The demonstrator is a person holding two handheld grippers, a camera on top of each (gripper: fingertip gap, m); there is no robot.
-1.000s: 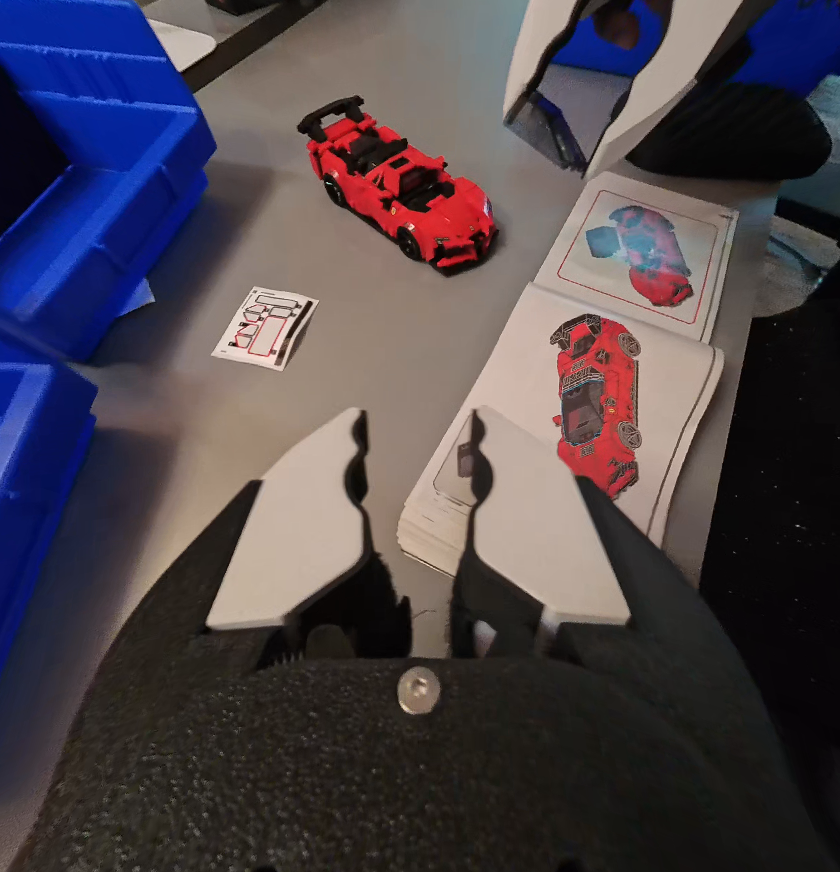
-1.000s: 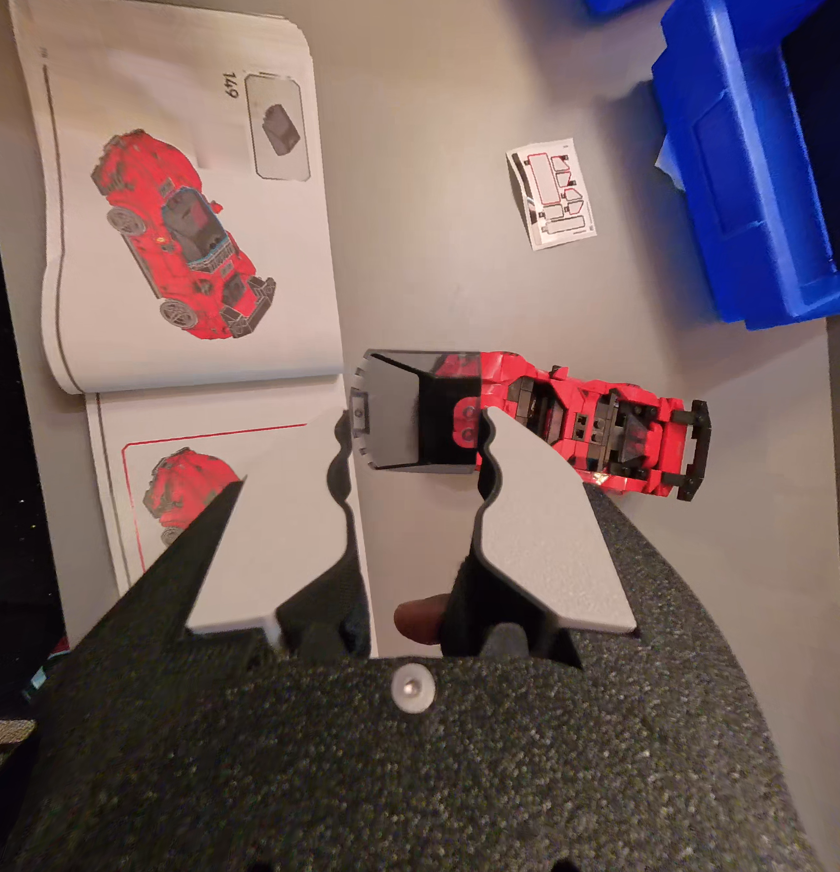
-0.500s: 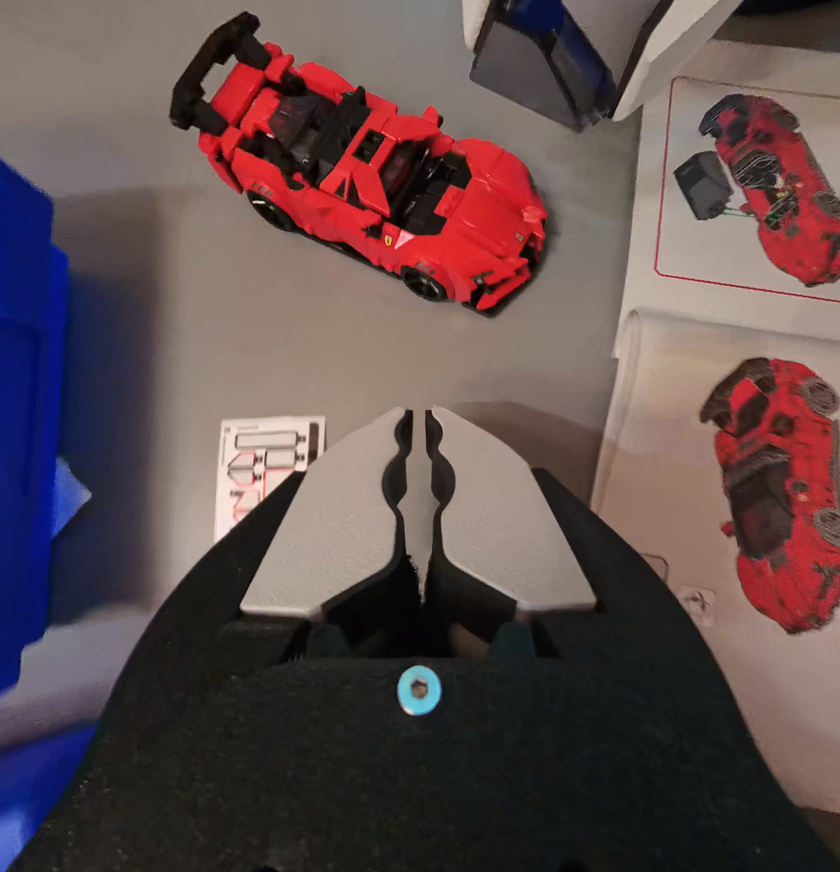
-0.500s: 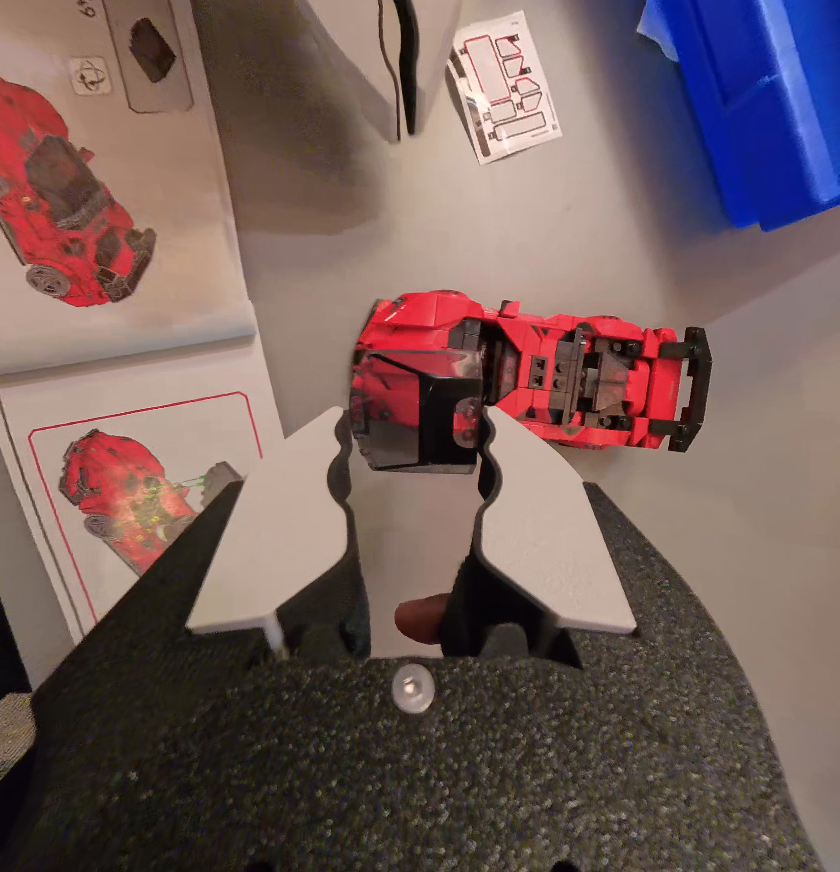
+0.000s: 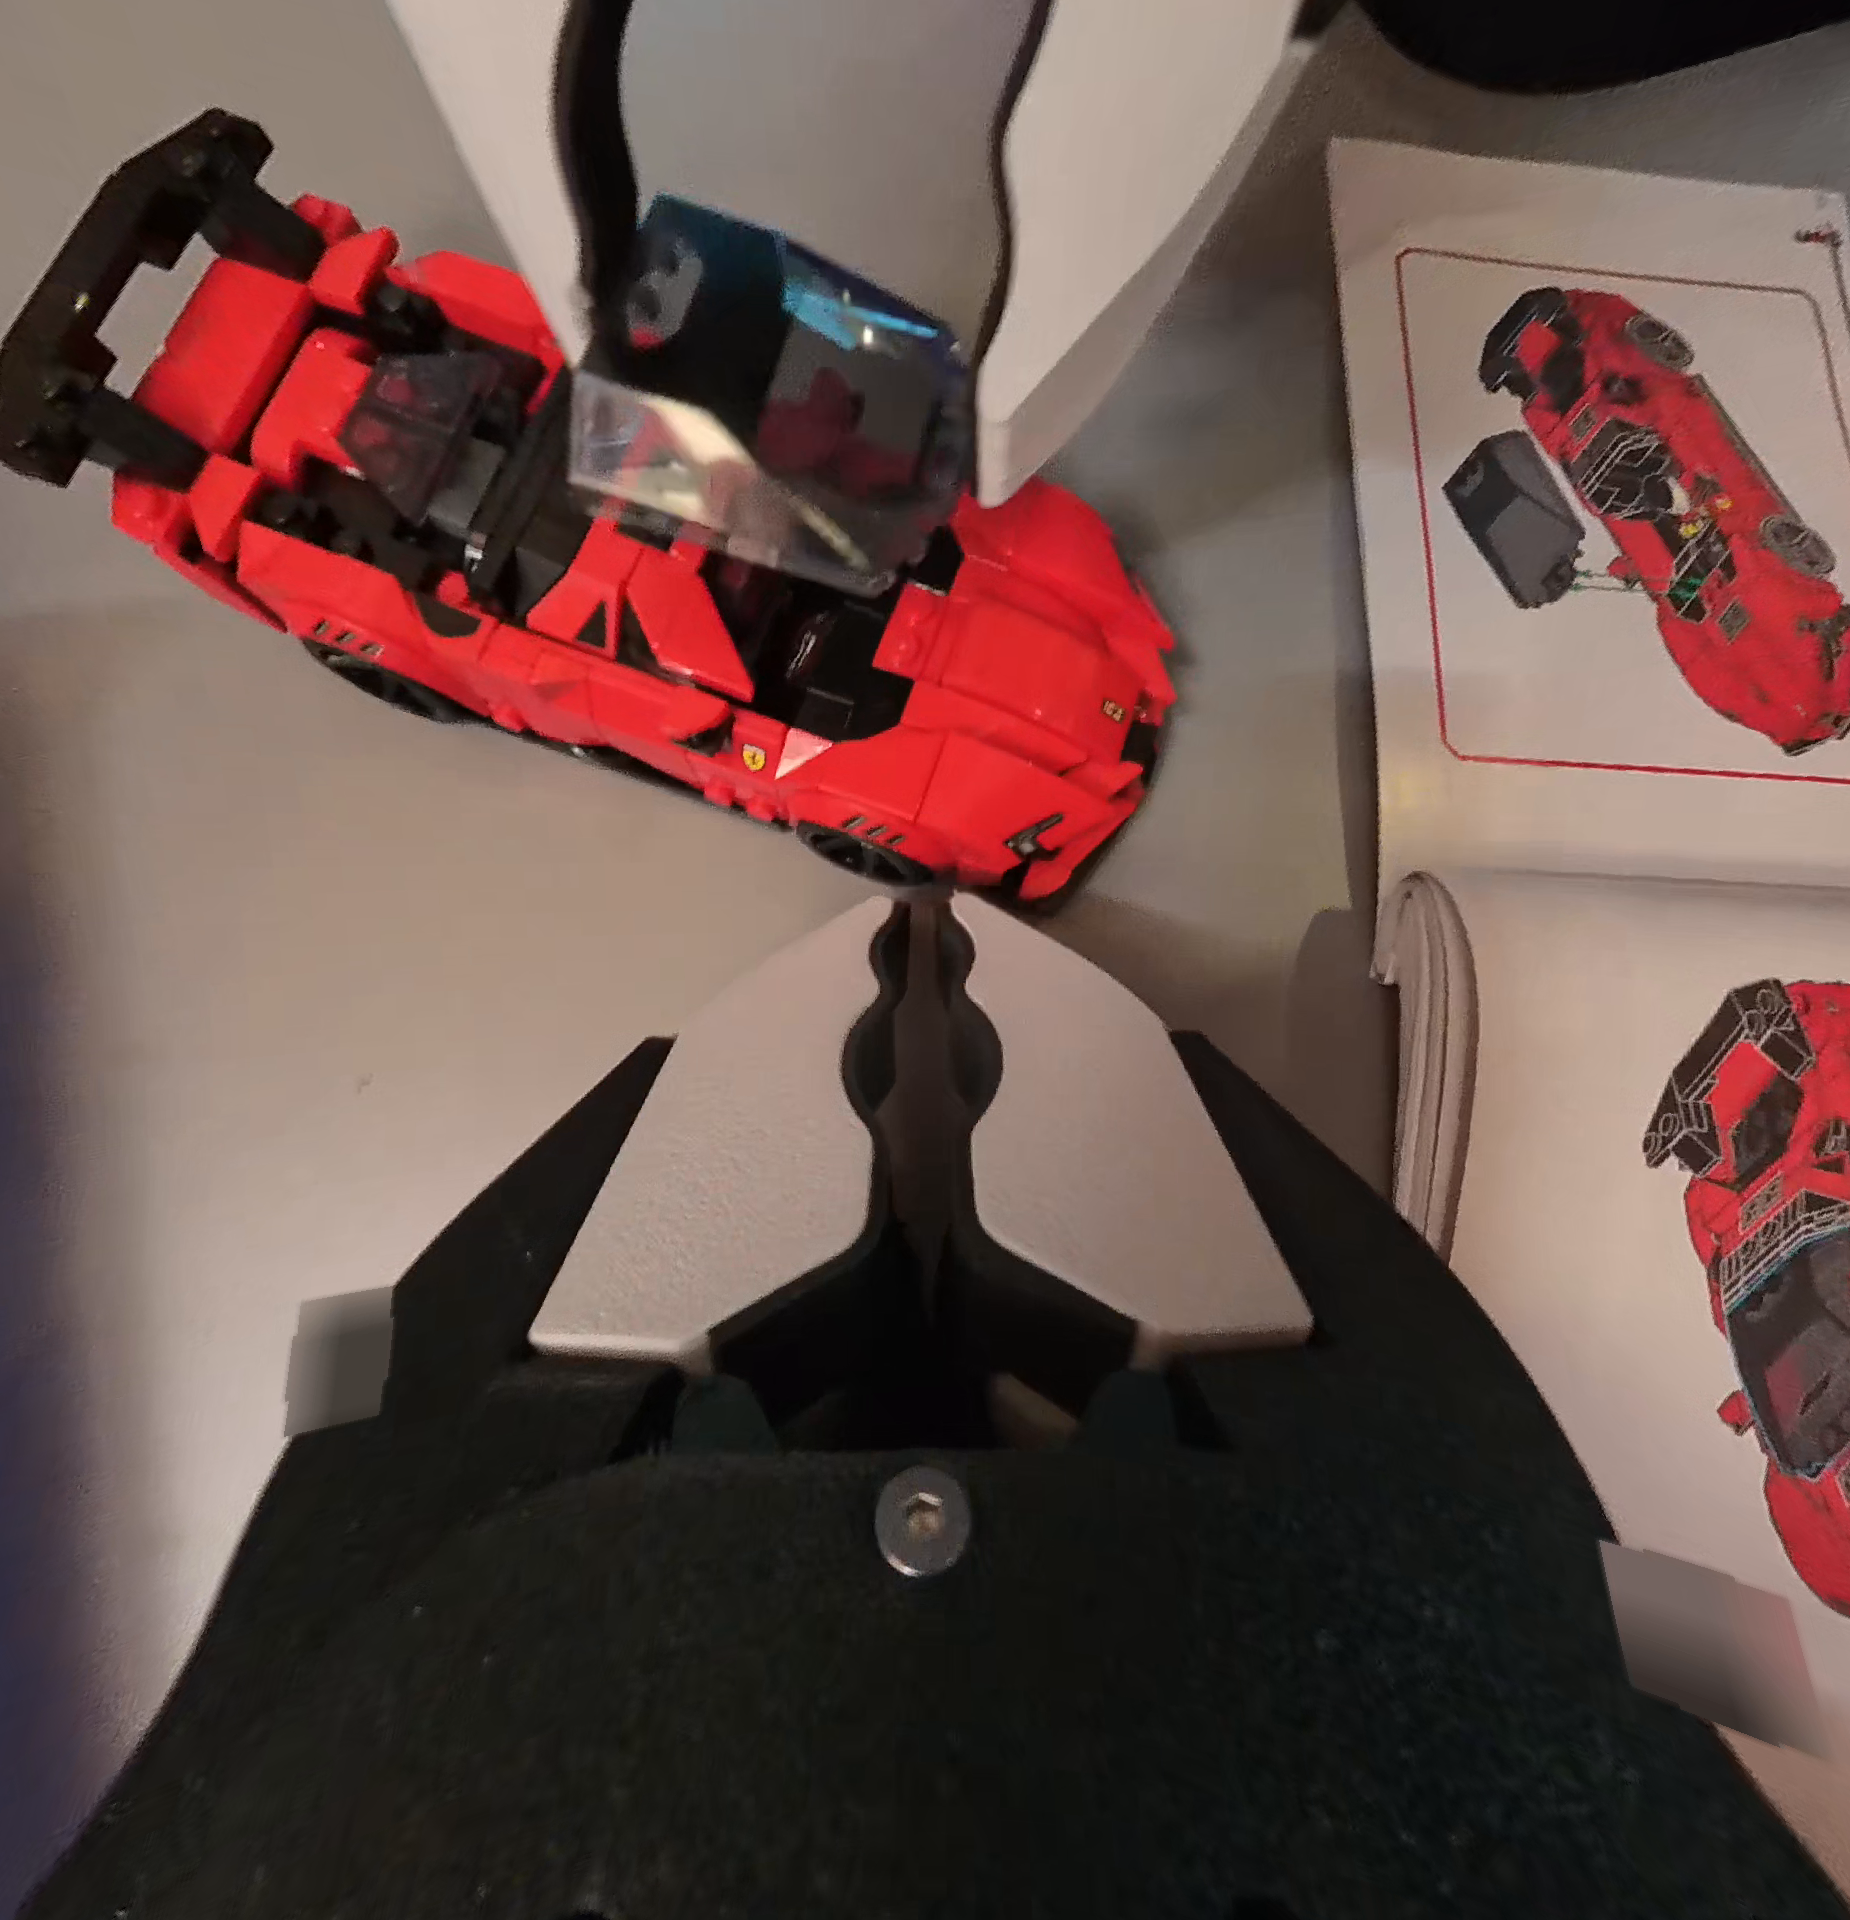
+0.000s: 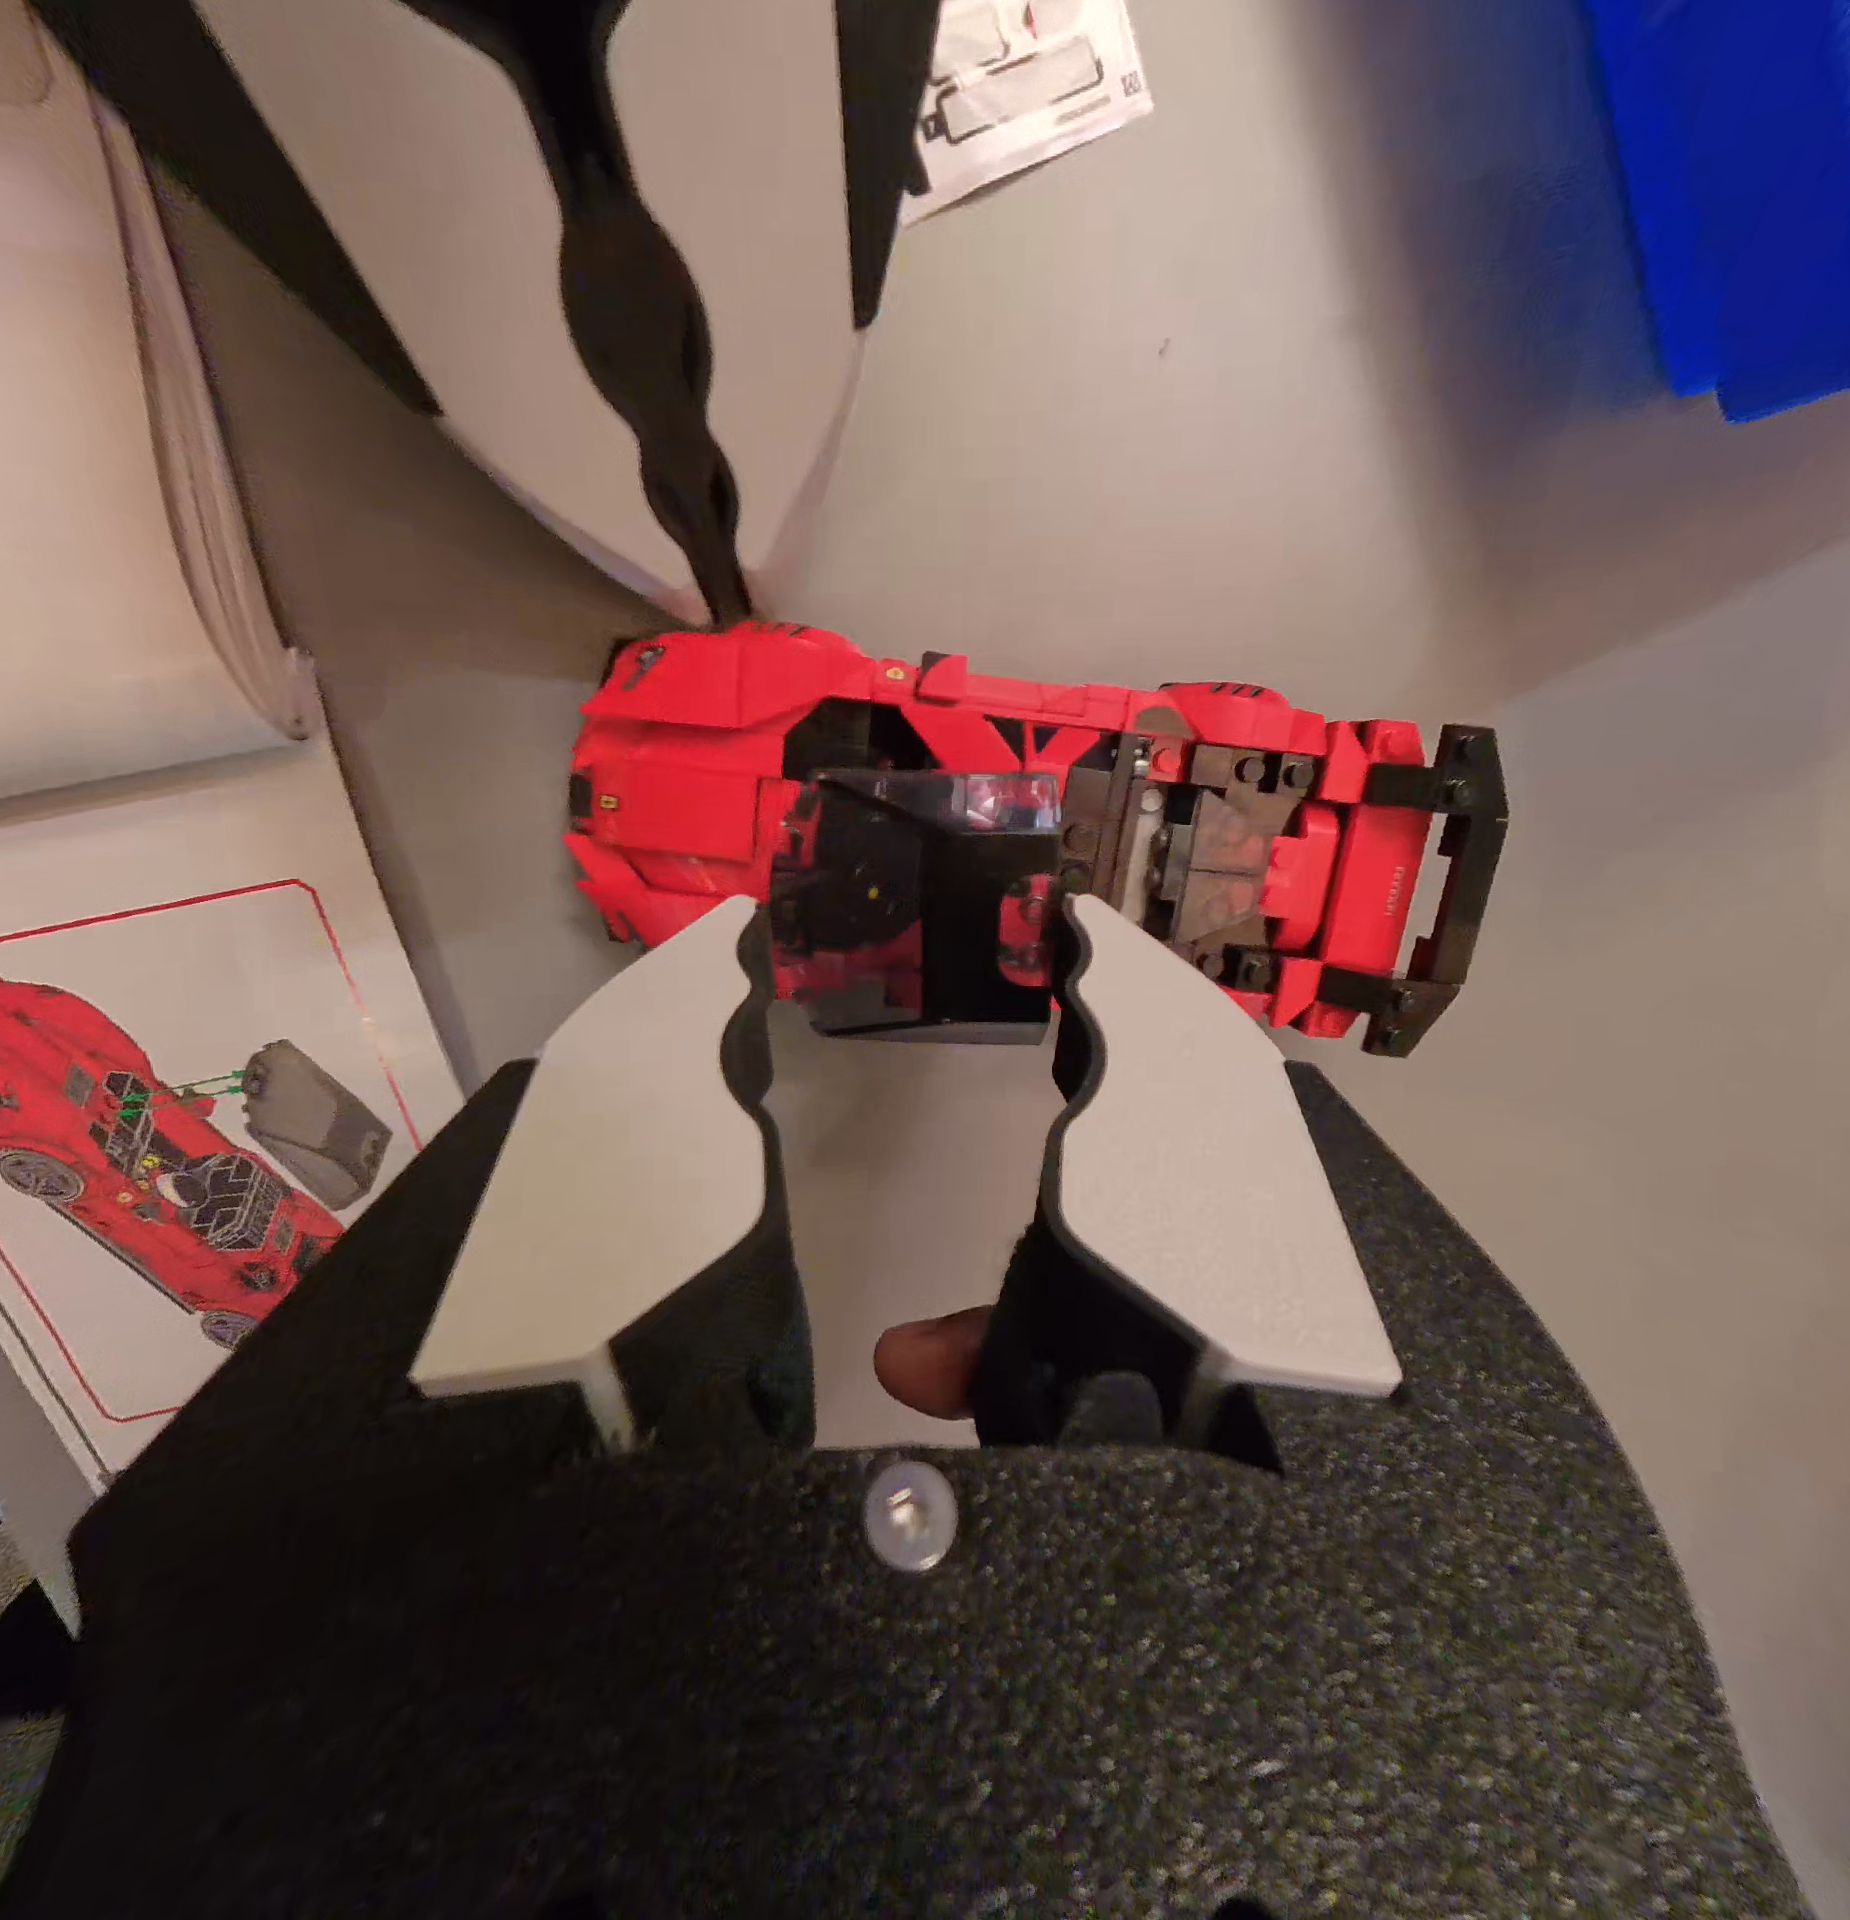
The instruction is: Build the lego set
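Two hand-held tongs of matching build: the left tongs (image 5: 919, 914) and the right tongs (image 6: 905, 914) each carry a pair of flat, pale grey fingers (image 6: 1201, 1164) with wavy, scalloped black inner edges. The fingers seat in black wedge-shaped holders. Each body behind them is black with a coarse, speckled grain, and a single silver hex-socket screw (image 5: 922, 1536) sits at its centre, just behind the fingers.
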